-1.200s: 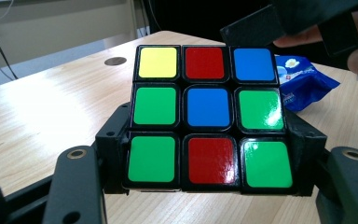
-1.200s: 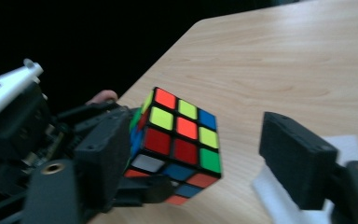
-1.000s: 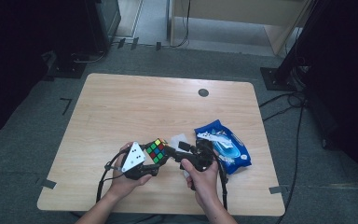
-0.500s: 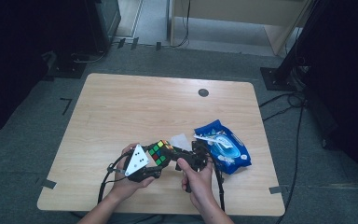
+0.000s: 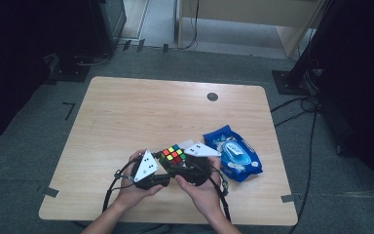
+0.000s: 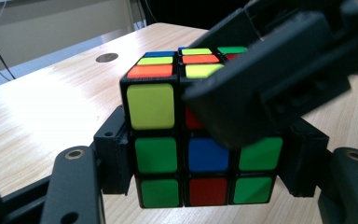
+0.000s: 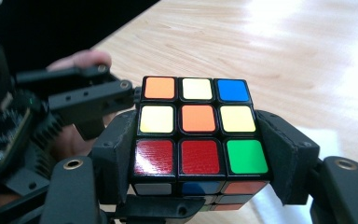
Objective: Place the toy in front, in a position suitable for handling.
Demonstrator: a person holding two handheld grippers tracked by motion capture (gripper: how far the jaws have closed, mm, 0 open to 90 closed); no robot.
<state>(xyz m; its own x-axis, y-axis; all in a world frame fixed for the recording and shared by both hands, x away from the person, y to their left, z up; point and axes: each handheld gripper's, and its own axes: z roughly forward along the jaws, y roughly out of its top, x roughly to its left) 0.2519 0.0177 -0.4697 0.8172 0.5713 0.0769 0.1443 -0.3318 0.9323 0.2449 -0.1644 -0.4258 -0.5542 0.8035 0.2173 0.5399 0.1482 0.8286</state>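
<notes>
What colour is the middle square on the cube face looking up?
Orange, on the multicoloured puzzle cube, clearest in the right gripper view.

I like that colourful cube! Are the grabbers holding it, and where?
Yes. Both hold the cube. The left gripper clamps its lower layers by two opposite sides; the right gripper clamps the top layer's sides.

Colours on the table

The puzzle cube (image 7: 198,126) had black edges and stickers of orange, pale yellow, blue, red, green and white; its top face read orange, yellow, blue, then yellow, orange, yellow, then red, red, green. The left gripper (image 5: 161,171) and right gripper (image 5: 179,165) were black, each with a pale grey dotted plate. The wipes packet (image 5: 233,153) was blue and white on a light wooden table (image 5: 141,112).
</notes>
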